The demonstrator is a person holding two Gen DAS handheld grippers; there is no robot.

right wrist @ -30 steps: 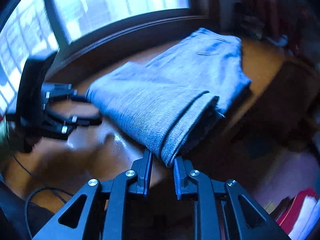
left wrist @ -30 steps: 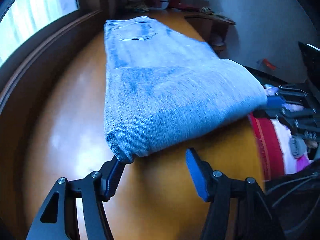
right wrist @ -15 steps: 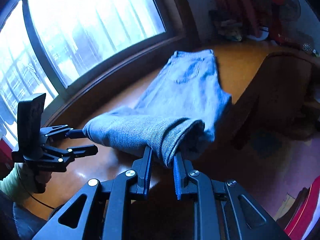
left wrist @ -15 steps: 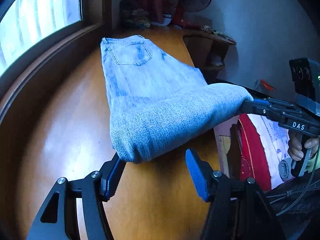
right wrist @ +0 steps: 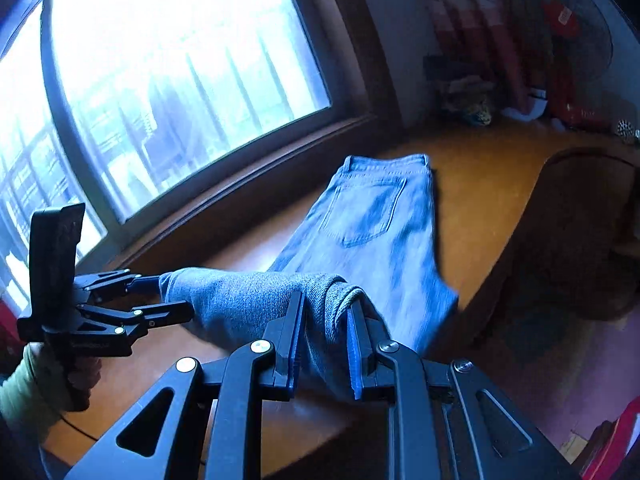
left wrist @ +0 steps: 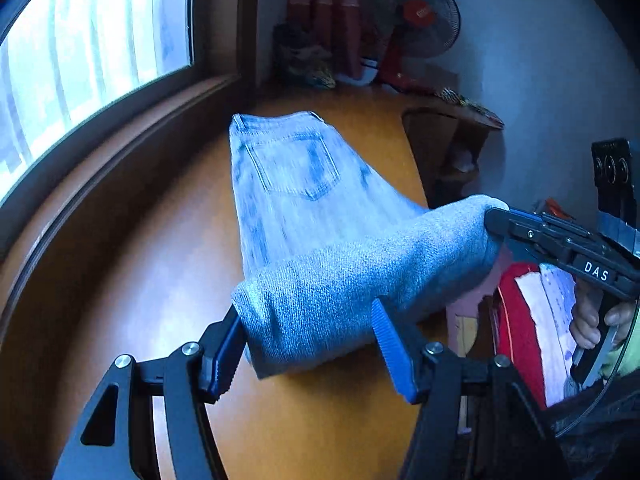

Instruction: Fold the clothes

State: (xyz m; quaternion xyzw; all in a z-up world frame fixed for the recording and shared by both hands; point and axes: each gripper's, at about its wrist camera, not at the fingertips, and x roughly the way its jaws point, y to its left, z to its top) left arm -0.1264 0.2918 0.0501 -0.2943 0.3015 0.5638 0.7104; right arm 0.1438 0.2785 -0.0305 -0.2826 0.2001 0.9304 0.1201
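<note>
**Jeans fold edge lifted by both grippers**

Light blue jeans (left wrist: 292,184) lie on the orange-brown wooden counter (left wrist: 152,264) beside the window (left wrist: 80,60), waistband at the far end, back pocket facing up. The near folded edge is raised off the counter and stretched between the two grippers.

Left gripper (left wrist: 308,344): fingers spread wide, the left finger (left wrist: 224,356) touching the fold's left corner, the right blue-padded finger in front of the cloth; whether they actually pinch it, cannot tell. In the right wrist view the same gripper (right wrist: 168,296) reaches the fold's left end.

Right gripper (right wrist: 324,336): fingers clenched on the rolled right end of the jeans. Seen from the left wrist, it (left wrist: 496,224) grips the fold's right corner, a hand (left wrist: 596,320) on its handle.

Fan (left wrist: 412,12) stands at the far end.
</note>
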